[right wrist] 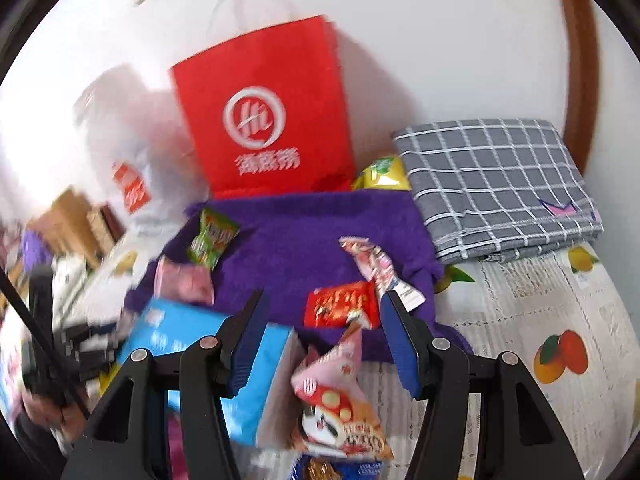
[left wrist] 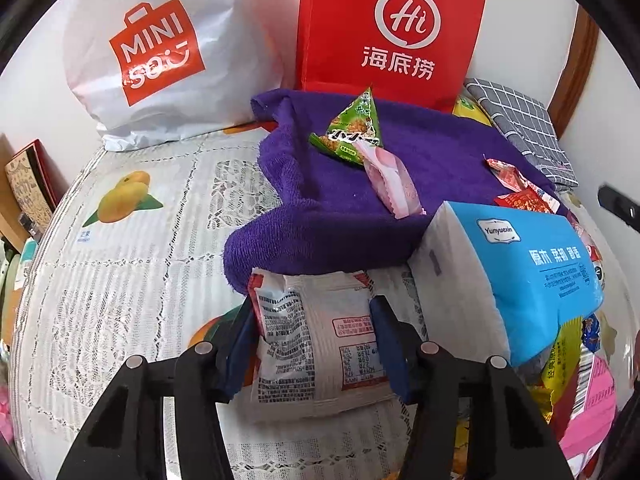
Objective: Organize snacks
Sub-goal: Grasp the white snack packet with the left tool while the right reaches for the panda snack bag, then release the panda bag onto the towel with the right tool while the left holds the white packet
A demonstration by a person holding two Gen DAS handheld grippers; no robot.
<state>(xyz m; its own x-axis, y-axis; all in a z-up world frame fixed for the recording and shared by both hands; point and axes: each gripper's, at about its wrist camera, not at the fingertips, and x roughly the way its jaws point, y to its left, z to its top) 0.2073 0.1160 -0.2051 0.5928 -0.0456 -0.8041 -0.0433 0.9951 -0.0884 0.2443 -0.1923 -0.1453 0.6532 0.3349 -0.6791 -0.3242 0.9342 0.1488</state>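
Note:
My left gripper (left wrist: 314,340) is shut on a white snack packet (left wrist: 320,340) with red trim, held just above the tablecloth in front of the purple towel (left wrist: 344,200). On the towel lie a green triangular snack (left wrist: 354,130), a pink wrapped snack (left wrist: 394,184) and a red snack (left wrist: 520,194). My right gripper (right wrist: 320,340) is open, above a pink and red triangular snack (right wrist: 340,396). Beyond it on the purple towel (right wrist: 296,248) lie a red snack (right wrist: 342,304), a pink-white snack (right wrist: 378,268) and a green snack (right wrist: 212,238). The right wrist view is blurred.
A blue tissue pack (left wrist: 520,280) sits right of the left gripper, also showing in the right wrist view (right wrist: 192,344). A red paper bag (left wrist: 384,28) and a white Miniso bag (left wrist: 156,52) stand against the wall. A folded grey checked cloth (right wrist: 496,184) lies at the right. More snacks pile at lower right (left wrist: 580,380).

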